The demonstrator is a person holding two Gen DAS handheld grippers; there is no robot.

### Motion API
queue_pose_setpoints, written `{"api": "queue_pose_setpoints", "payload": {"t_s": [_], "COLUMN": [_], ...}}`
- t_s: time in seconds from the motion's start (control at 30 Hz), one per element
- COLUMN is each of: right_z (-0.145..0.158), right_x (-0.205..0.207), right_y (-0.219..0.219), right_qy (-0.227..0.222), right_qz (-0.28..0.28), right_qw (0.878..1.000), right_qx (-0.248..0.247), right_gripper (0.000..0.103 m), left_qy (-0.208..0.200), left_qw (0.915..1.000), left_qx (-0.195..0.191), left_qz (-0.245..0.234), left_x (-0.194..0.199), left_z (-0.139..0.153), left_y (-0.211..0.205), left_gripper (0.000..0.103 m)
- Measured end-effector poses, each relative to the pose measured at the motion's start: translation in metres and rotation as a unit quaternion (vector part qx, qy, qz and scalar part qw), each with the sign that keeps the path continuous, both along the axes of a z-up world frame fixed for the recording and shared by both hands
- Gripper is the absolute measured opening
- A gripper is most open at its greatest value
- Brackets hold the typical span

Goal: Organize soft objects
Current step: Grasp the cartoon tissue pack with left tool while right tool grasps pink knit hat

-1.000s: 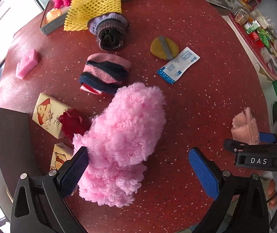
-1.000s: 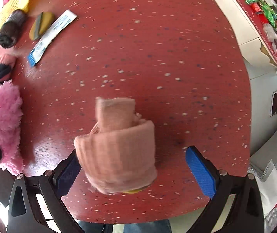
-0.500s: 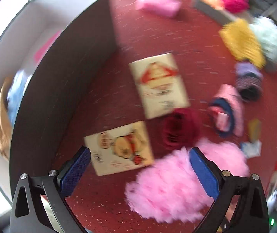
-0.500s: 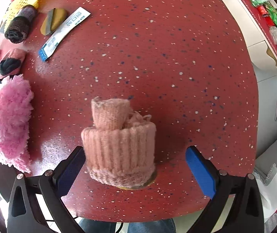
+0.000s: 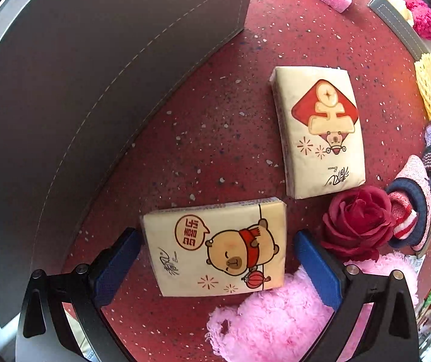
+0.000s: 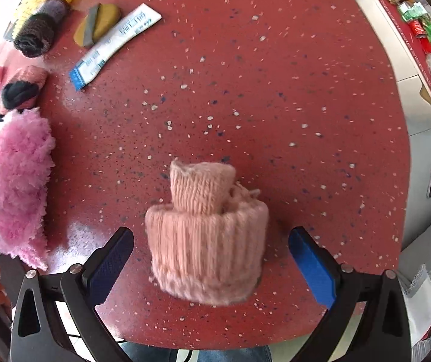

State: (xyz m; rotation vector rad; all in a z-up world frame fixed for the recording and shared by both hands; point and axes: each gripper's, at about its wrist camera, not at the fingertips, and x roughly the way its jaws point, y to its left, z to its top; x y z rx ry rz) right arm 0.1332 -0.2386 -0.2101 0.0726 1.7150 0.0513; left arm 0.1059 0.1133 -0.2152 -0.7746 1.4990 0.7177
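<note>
Left tongs [image 5: 217, 259] gape wide around the bear-print tissue pack [image 5: 215, 249] beside the grey bin wall [image 5: 94, 90]; right tongs [image 6: 210, 256], equally wide, straddle the rolled pink knit sock [image 6: 207, 238] near the red surface's [image 6: 275, 90] front edge.

Two tissue packs lie on the red table: one with a bear [image 5: 215, 249], one with a red diamond print [image 5: 319, 129]. Rolled knitted socks number three: peach [image 6: 207, 241], dark purple [image 6: 39, 27], pink-and-navy [image 6: 22, 89]. One fluffy pink item [image 6: 14, 187], one red rose [image 5: 357, 221], one blue-white sachet [image 6: 114, 45].
</note>
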Motion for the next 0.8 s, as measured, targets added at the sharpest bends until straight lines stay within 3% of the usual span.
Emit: {"api": "queue_pose_setpoints", "payload": {"t_s": [0.17,0.37,0.63,0.67,0.73,0.8], "right_z": [-0.004,-0.005,-0.016,-0.018,-0.020,-0.023], "right_x": [0.002,-0.001,0.007,0.010,0.015,0.016], "right_y": [0.012,0.016,0.021,0.021,0.020,0.020], "right_qy": [0.008,0.011,0.032,0.040,0.035,0.019], "right_qz": [0.009,0.009,0.017,0.022,0.023,0.030], "right_qw": [1.000,0.999,0.999,0.998,0.998,0.999], "right_qx": [-0.029,-0.037,-0.037,-0.037,-0.039,-0.038], "right_gripper": [0.103,0.103,0.103,0.103,0.100,0.089], "left_qy": [-0.005,-0.019,0.006,0.011,0.007,0.002], "left_qw": [1.0000,0.9995,1.0000,0.9999,0.9997,0.9991], "left_qx": [-0.001,0.022,-0.006,-0.009,-0.019,-0.017], "left_qz": [0.001,0.009,0.002,-0.002,-0.015,-0.038], "left_x": [-0.003,-0.015,-0.004,-0.001,0.006,0.013], "left_z": [-0.003,0.004,-0.001,-0.001,0.001,0.009], "left_y": [0.015,0.002,0.001,0.002,0.001,-0.002], "left_gripper": [0.103,0.103,0.102,0.099,0.080,0.076]}}
